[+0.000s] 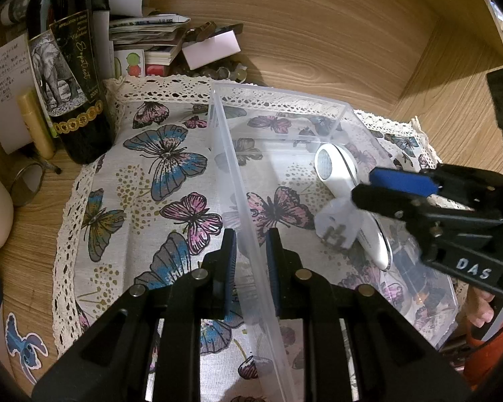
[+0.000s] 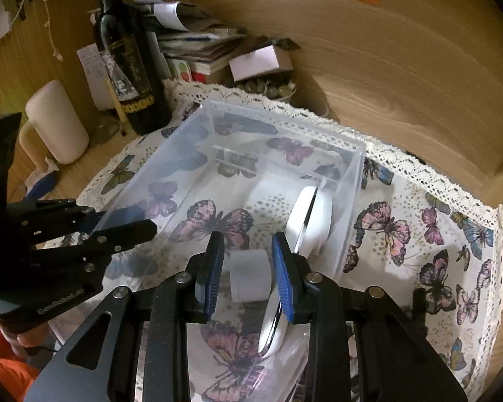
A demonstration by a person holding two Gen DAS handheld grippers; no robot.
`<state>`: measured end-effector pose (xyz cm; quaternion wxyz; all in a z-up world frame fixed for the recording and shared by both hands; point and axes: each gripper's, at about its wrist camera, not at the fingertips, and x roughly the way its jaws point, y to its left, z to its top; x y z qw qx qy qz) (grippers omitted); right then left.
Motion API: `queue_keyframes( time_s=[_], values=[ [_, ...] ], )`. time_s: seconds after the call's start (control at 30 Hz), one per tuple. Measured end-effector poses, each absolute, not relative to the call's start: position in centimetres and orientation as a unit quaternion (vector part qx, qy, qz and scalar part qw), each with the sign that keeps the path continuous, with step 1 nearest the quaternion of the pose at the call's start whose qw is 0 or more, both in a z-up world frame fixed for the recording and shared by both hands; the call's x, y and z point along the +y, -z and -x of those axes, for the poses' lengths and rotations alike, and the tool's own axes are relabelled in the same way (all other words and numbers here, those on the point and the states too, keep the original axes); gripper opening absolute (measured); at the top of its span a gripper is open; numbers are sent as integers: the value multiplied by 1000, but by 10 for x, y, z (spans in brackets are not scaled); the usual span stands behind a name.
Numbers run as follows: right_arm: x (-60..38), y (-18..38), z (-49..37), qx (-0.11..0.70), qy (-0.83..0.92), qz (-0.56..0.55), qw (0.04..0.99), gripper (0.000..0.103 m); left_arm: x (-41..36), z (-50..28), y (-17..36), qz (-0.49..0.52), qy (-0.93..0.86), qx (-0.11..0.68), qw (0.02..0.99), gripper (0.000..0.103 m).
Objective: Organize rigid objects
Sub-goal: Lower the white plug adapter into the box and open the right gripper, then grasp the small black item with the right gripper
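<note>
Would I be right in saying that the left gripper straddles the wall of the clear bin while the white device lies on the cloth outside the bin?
Not quite. The left gripper does straddle the clear bin wall, but the white device lies inside the bin, not outside on the cloth. The right wrist view shows it within the walls.

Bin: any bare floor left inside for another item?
Yes: the bin floor is bare along the left wall and far end, left of the white device. Crowded near the right tool, where the plug and device sit. Left tool straddles the left wall.
</note>
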<state>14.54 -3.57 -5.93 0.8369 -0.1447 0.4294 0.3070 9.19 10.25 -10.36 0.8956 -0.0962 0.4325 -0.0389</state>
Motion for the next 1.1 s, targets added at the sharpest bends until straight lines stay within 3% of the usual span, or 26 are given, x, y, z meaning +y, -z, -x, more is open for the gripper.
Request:
queue_keyframes(
  time_s=[0.17, 0.4, 0.67, 1.1],
  values=[
    [-48, 43, -143, 406, -294, 135, 855, 29, 102, -93, 103, 97, 39, 432, 896, 18],
    [-88, 21, -147, 378, -241, 106, 888, 56, 101, -93, 103, 96, 39, 432, 896, 18],
    [-147, 17, -163, 388, -163, 59, 905, 61, 101, -93, 103, 95, 39, 432, 896, 18],
    [-193, 76, -180, 458, -101, 42, 882, 61, 100, -91, 101, 93, 37, 431, 897, 18]
  ],
)
